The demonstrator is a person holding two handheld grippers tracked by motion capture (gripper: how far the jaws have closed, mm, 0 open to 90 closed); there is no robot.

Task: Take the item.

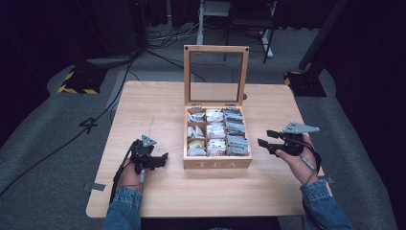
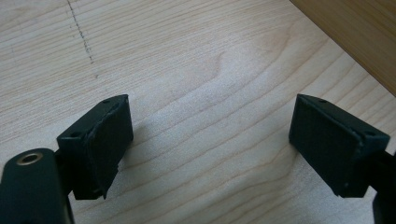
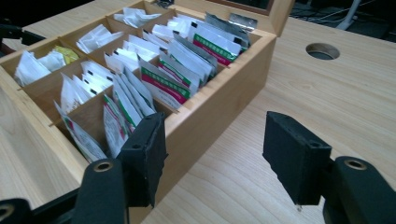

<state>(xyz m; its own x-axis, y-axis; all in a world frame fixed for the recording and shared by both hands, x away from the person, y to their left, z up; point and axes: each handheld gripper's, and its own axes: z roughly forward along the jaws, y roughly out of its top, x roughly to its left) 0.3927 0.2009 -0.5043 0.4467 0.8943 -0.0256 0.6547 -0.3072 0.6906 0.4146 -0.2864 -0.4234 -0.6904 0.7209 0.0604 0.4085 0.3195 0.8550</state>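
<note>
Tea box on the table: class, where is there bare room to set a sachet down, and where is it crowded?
Bare tabletop lies left of the tea box, and between its front and the near edge. Crowded: its sachet-filled compartments, flanked by the left gripper and right gripper.

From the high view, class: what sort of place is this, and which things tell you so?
Probably a recording studio or lab, not a home: black curtains surround the wooden table, cables trail over grey floor, and hazard-striped stand bases flank it.
</note>
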